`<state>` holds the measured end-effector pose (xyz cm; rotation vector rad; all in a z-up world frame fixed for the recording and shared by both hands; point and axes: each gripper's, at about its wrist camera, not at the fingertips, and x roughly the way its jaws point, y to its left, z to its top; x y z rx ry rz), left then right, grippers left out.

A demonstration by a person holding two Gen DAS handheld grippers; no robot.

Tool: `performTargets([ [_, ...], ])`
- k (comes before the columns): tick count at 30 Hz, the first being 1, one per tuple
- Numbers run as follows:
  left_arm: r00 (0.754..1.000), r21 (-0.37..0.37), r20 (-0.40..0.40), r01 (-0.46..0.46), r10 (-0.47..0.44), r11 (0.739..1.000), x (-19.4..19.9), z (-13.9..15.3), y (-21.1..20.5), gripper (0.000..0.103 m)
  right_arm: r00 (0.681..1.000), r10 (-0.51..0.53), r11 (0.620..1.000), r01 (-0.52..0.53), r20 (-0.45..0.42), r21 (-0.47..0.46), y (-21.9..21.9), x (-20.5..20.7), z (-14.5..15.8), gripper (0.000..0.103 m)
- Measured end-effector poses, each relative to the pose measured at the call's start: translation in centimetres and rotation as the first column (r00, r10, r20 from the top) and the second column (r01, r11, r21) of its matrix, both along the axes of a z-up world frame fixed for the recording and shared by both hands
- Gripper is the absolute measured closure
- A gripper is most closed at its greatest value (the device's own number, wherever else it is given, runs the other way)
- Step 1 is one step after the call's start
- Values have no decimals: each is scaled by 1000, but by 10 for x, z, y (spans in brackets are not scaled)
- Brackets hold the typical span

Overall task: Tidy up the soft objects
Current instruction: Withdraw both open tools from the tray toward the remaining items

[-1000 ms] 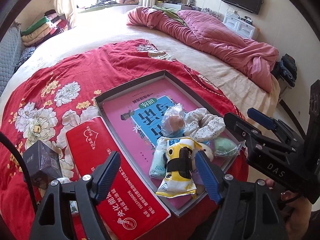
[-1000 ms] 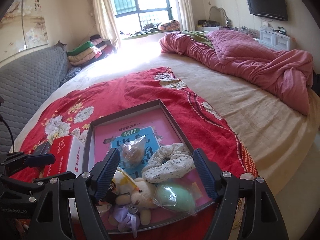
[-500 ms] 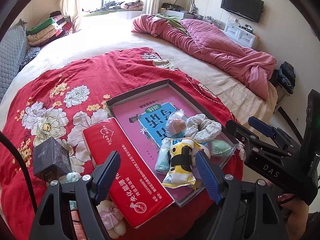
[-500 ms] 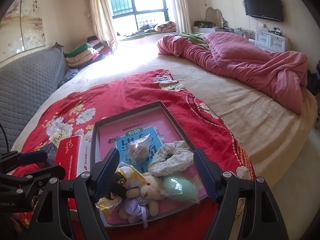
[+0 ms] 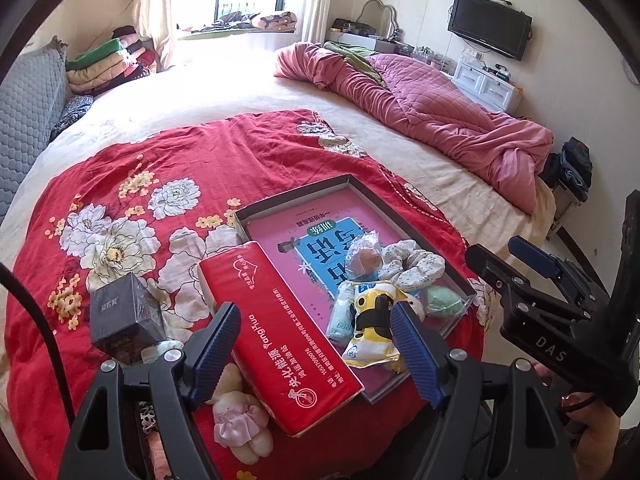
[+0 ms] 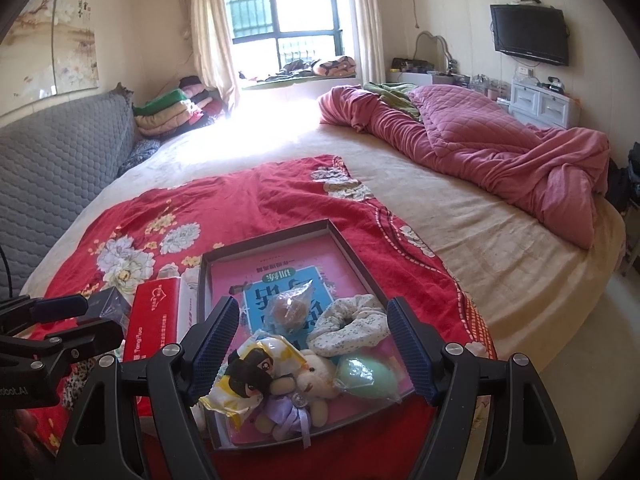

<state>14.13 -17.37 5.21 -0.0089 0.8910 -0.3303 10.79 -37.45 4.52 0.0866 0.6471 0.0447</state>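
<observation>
A shallow grey tray (image 5: 292, 195) (image 6: 264, 239) lined with a pink book lies on the red floral blanket. At its near end sit a floral scrunchie (image 5: 416, 264) (image 6: 352, 324), a wrapped brown ball (image 5: 364, 256) (image 6: 290, 308), a green egg-shaped toy (image 5: 440, 298) (image 6: 362, 374), a yellow-clad doll (image 5: 374, 320) (image 6: 252, 376), a bear in purple (image 6: 308, 392) and a pale green packet (image 5: 340, 316). A plush bear in pink (image 5: 236, 420) lies outside it. My left gripper (image 5: 314, 320) and right gripper (image 6: 312, 312) hover above, both open and empty.
A red tissue pack (image 5: 272, 320) (image 6: 154, 320) lies along the tray's left side, with a black cube box (image 5: 124, 316) beyond it. A crumpled pink quilt (image 5: 440, 120) covers the bed's far right. The bed edge drops off to the right of the tray.
Both grippers have risen and drawn back from the tray, so the tray looks smaller. The bear in pink has come into the left wrist view. Jaws unchanged.
</observation>
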Motion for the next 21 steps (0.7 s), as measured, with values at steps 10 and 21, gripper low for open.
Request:
performTargets([
  [10,1000,19,10,-24,24,1000,-16,5,20,26,999,22,999,-23,49,22,15,-14,18,26],
  [21,997,18,8,-77,77,997,-30,4,59,26,991,120,986,-126,58,105,45,-24,28,25],
])
